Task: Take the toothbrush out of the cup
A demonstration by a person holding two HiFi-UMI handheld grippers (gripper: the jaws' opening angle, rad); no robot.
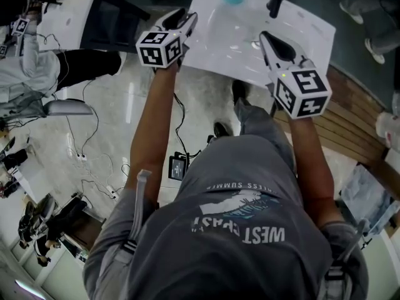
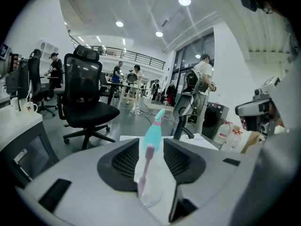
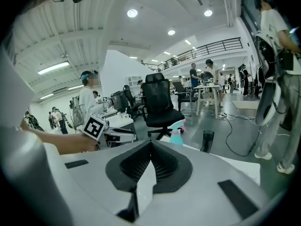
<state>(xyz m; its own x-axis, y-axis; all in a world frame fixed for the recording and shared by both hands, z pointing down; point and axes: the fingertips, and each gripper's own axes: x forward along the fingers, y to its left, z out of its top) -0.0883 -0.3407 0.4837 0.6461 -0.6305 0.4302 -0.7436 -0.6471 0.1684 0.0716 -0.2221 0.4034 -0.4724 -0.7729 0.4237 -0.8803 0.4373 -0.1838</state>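
Plainly, the toothbrush point(image 2: 146, 166), slim and pale pink, stands leaning in a clear cup point(image 2: 151, 197) on the white desk point(image 1: 250, 55), between the spread jaws of the left tongs point(image 2: 150, 144), which do not press on it. Behind it stands a teal spray bottle point(image 2: 153, 130). The right tongs point(image 3: 150, 145) are clenched on nothing.

The left arm point(image 1: 149, 136) and the right arm point(image 1: 312, 167), both bare, reach forward side by side, each carrying a claw tilted a little downward. The left claw point(image 1: 186, 19) has its jaws standing well apart. The right claw point(image 1: 265, 37) has its jaws closed together.
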